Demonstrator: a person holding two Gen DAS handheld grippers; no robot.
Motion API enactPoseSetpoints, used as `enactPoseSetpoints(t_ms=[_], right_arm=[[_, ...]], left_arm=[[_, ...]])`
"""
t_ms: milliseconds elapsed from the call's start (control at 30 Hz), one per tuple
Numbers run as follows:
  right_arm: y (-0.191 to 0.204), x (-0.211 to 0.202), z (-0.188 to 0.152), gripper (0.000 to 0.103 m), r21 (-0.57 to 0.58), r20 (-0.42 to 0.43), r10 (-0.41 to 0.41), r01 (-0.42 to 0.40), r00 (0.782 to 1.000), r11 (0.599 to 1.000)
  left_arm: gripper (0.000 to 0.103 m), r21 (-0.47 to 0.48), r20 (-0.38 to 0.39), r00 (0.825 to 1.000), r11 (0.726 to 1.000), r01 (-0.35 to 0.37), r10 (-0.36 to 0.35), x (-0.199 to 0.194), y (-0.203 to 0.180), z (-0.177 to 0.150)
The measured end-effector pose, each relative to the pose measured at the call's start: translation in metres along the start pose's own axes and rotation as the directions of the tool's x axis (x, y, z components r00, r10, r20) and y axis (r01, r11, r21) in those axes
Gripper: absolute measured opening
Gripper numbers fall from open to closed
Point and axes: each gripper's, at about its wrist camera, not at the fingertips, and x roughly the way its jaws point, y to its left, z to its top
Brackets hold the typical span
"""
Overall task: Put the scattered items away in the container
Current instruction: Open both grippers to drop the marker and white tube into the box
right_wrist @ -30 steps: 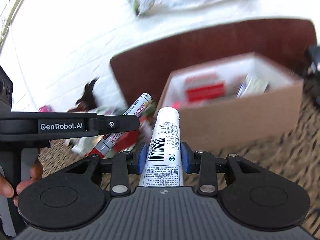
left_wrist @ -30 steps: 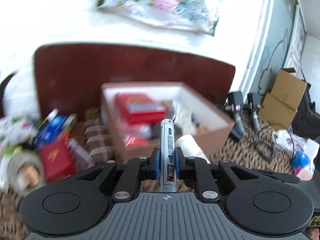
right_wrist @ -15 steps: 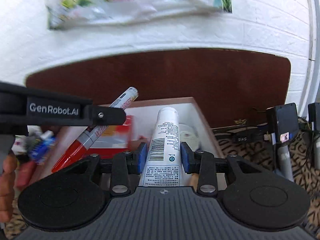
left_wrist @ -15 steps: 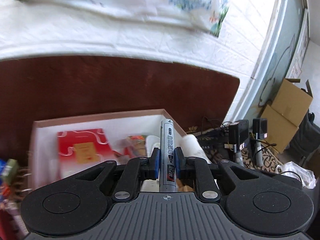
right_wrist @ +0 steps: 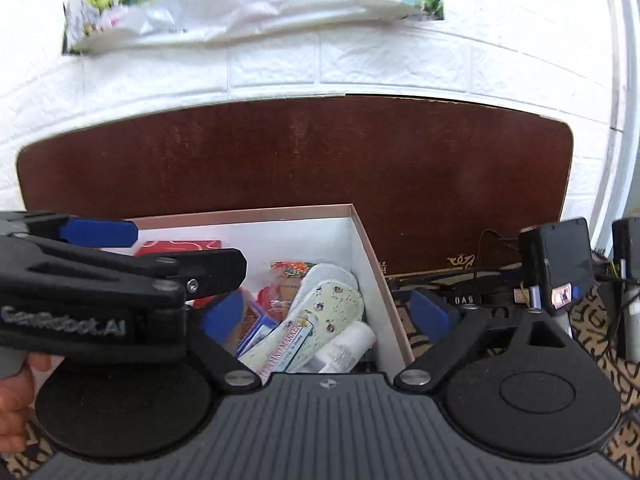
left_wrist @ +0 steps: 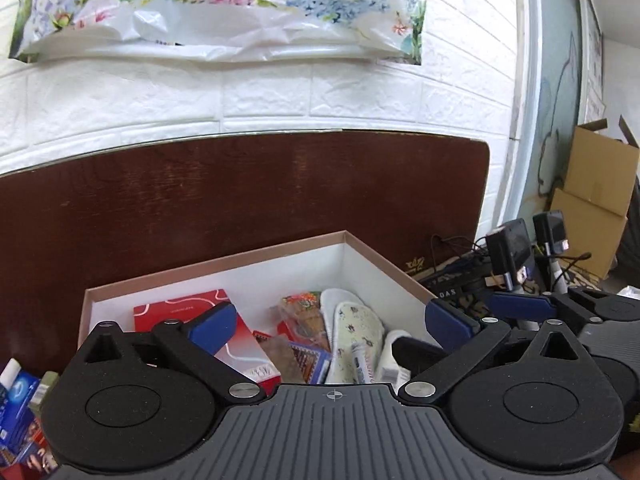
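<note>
Left wrist view: your left gripper [left_wrist: 332,324] hangs above the open box [left_wrist: 256,256], its jaws having just swung out to their widest, and nothing sits between the blue pads [left_wrist: 212,326]. At 6 o'clock of that gap, just past the gripper body, lies the marker [left_wrist: 362,368], resting on the floral cloth pad [left_wrist: 354,332] inside the box. At 9 o'clock of the marker you see the red packet [left_wrist: 192,308], and between them a snack wrapper [left_wrist: 302,308]. At 3 o'clock in the frame stands your right gripper [left_wrist: 520,306], beside the box's right wall. Loose packets [left_wrist: 20,408] lie outside the box at 8 o'clock. The dark wooden board [left_wrist: 240,192] stands upright behind the box, with a floral plastic bag [left_wrist: 224,8] on the white brick wall at 12 o'clock.

Right wrist view: your right gripper [right_wrist: 324,312] has also just been opening; its jaws stand wide apart and grasp nothing. The white tube [right_wrist: 344,346] lies in the box [right_wrist: 364,236] at 6 o'clock of the gap, touching the floral cloth pad [right_wrist: 332,304], with the marker [right_wrist: 286,342] just beside it at 9 o'clock. Your left gripper [right_wrist: 120,248] crosses the frame at 9 o'clock, held by your hand [right_wrist: 16,408].
</note>
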Motion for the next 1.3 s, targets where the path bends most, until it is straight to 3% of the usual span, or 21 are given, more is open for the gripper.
enactPoseSetpoints(t_ms=[200,500,667,967,1300], right_arm=[[0.004,-0.031,-0.005,0.102,-0.019,-0.016,0.002,-0.002,1.0,1.0],[0.013,-0.091,-0.017,0.102,-0.03,-0.057,0.03,-0.032,0.998,0.999],[0.029,-0.12,-0.028,0.102,-0.099,-0.08,0.026,-0.034,0.996,0.995],[0.05,-0.143,-0.056,0.102,-0.111,-0.15,-0.011,-0.006,0.989,0.994],[0.072,-0.169,-0.067,0.102,-0.163,-0.15,-0.005,-0.02,0.989,0.986]], left_arm=[[0.103,-0.005,-0.017,0.999,0.999,-0.031,0.031,-0.031,-0.009,-0.005],[0.103,0.053,-0.029,0.992,0.991,-0.124,0.126,-0.081,-0.022,-0.021],[0.103,0.015,-0.021,0.988,0.989,-0.15,0.15,-0.111,-0.02,-0.033],[0.103,-0.031,-0.032,0.984,0.984,-0.174,0.173,-0.153,-0.01,-0.05],[0.103,-0.001,-0.036,0.99,0.99,-0.138,0.138,-0.179,-0.023,-0.069]])
